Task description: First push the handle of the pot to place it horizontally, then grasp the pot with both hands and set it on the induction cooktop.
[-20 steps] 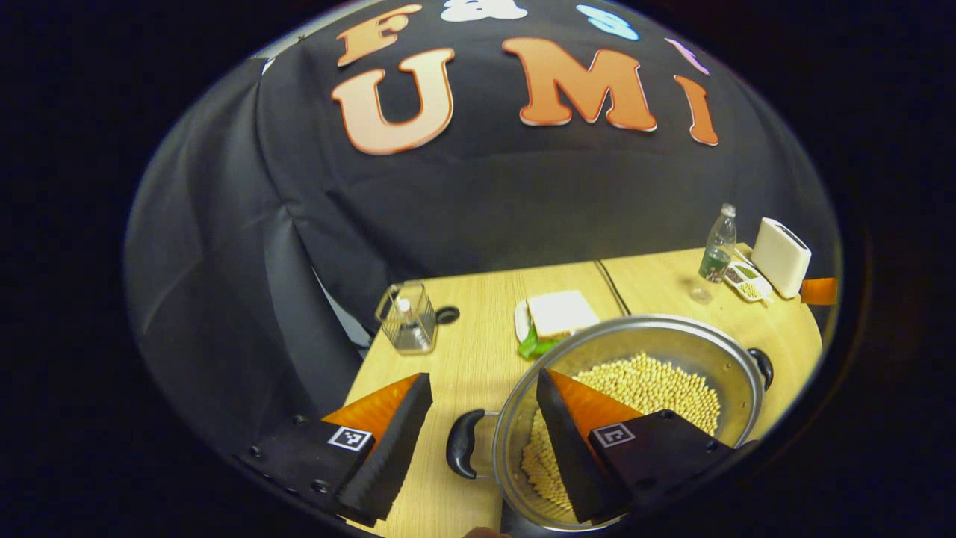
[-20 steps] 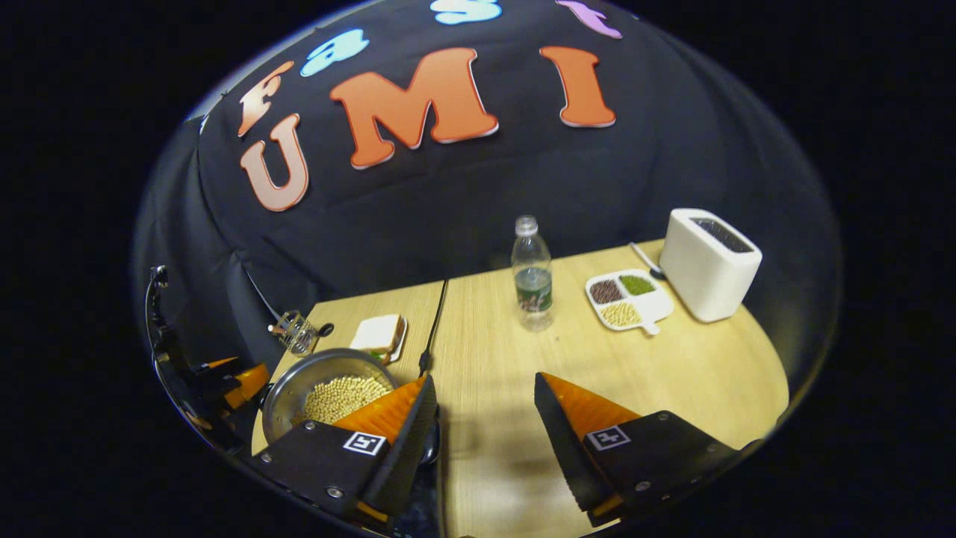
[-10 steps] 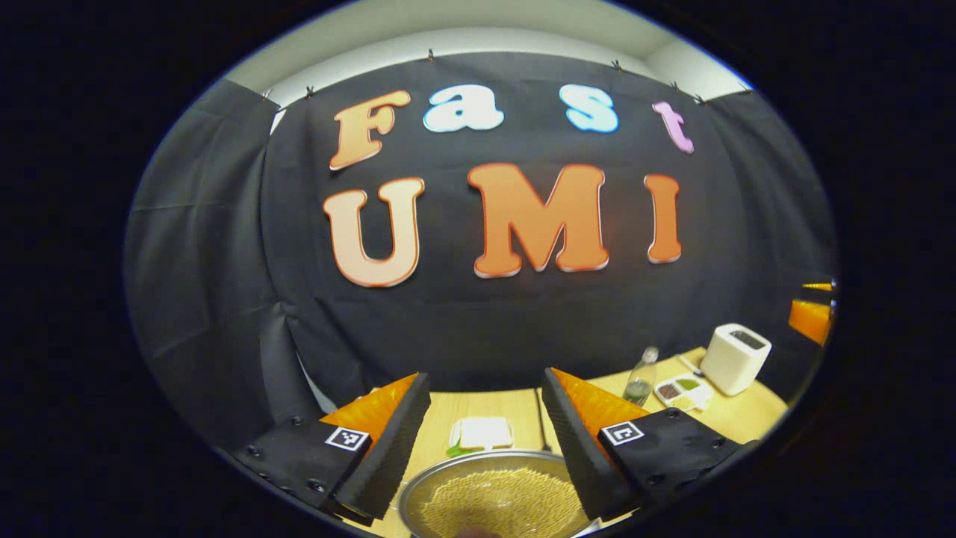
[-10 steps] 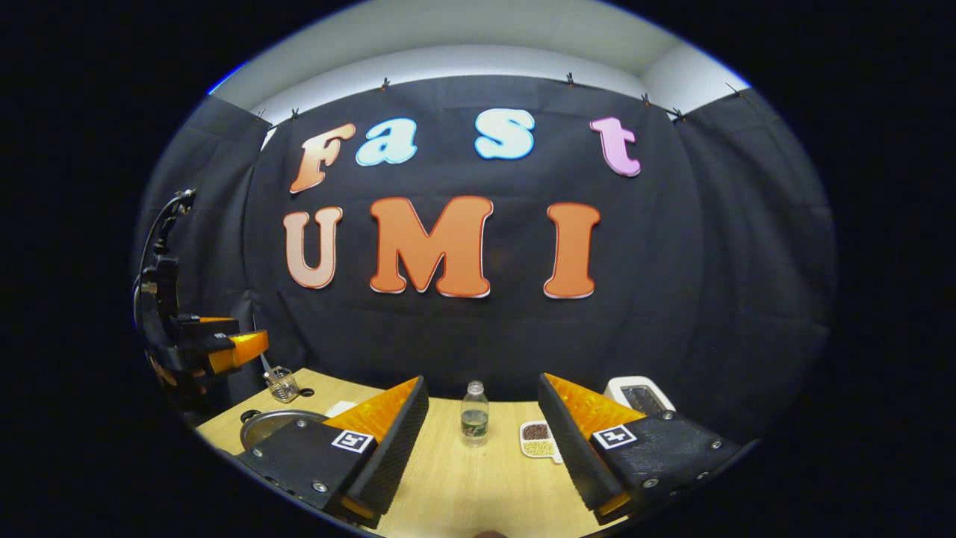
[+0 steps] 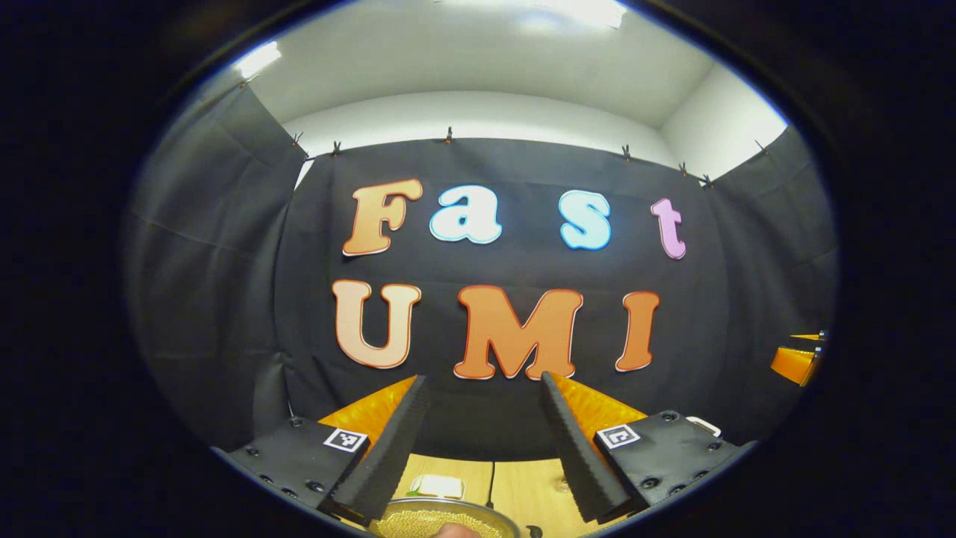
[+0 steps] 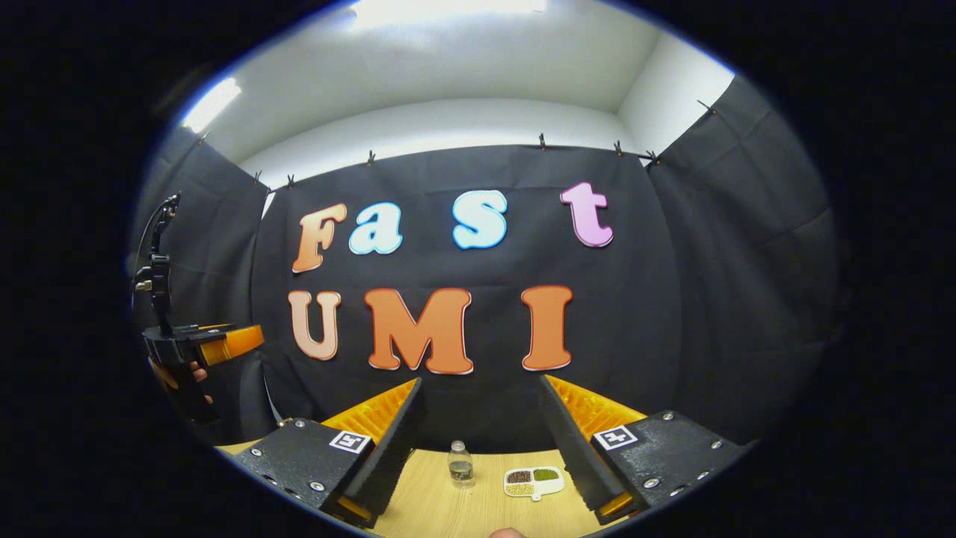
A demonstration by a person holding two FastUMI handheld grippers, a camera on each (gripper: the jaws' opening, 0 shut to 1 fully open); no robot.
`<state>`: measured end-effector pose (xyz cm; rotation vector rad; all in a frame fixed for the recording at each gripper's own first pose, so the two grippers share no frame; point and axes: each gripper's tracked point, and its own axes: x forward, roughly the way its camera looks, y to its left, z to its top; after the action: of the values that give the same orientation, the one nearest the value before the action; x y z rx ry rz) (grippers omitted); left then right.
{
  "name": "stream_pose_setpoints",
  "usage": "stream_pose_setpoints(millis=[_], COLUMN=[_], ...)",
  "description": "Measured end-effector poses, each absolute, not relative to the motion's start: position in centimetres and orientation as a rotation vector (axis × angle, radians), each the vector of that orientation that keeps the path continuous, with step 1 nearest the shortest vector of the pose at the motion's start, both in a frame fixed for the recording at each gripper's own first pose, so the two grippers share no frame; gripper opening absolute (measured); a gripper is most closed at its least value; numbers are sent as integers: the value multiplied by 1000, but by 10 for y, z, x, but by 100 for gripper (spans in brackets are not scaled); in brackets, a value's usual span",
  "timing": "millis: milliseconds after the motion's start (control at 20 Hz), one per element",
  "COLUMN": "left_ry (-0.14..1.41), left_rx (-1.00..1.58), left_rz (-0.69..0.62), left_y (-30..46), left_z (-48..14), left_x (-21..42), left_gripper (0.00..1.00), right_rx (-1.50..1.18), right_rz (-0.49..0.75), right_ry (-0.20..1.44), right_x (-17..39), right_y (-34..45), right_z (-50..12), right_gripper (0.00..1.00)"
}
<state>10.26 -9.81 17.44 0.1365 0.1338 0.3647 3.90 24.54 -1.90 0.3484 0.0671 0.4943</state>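
Left gripper view. The left gripper was raised and pointed at the booth wall, its jaws spread wide with nothing between them. The pot lay at the very bottom edge, below and between the fingers, on the wooden surface. Only its far rim and a load of pale beans were visible. A white plate sat just beyond the pot. A dark cable ran across the surface beside the plate. The pot's handles could not be made out, so the direction of its long axis could not be determined. The other gripper's tip showed at the far right edge.

Right gripper view. The right gripper was likewise raised and wide open, gripping nothing. Between its fingers, farther off on the surface, stood a water bottle and a divided dish of grains, near each other but apart. At the left edge, a hand held the other gripper aloft.

Assessment. Both grippers appeared well clear of the pot, and no cooktop was seen. Risk: the pot was almost out of sight, so a blind descent could strike the rim, tip it and spill beans. An uneven two-sided grasp on a loaded pot could cause the same.
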Motion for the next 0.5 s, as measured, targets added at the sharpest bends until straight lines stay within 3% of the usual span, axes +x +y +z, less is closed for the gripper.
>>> stream_pose_setpoints(millis=[150, 200, 350, 400, 450, 500], left_ry=[87, 77, 43, 30, 30, 34], left_rx=[128, 131, 131, 123, 107, 95], left_rz=[350, 349, 322, 320, 319, 321], left_y=[-115, -118, -136, -140, -142, -144], left_z=[201, 206, 222, 227, 227, 224], left_x=[101, 99, 99, 99, 98, 97], left_gripper=[99, 93, 99, 96, 99, 96], right_rx=[294, 281, 295, 294, 289, 285], right_rz=[493, 483, 500, 512, 519, 518], right_ry=[61, 44, 26, 24, 21, 20], right_x=[40, 43, 36, 29, 24, 26], right_y=[232, 227, 222, 220, 215, 212], right_z=[-19, -15, 2, 4, 8, 9], right_gripper=[93, 93, 97, 89, 97, 93])
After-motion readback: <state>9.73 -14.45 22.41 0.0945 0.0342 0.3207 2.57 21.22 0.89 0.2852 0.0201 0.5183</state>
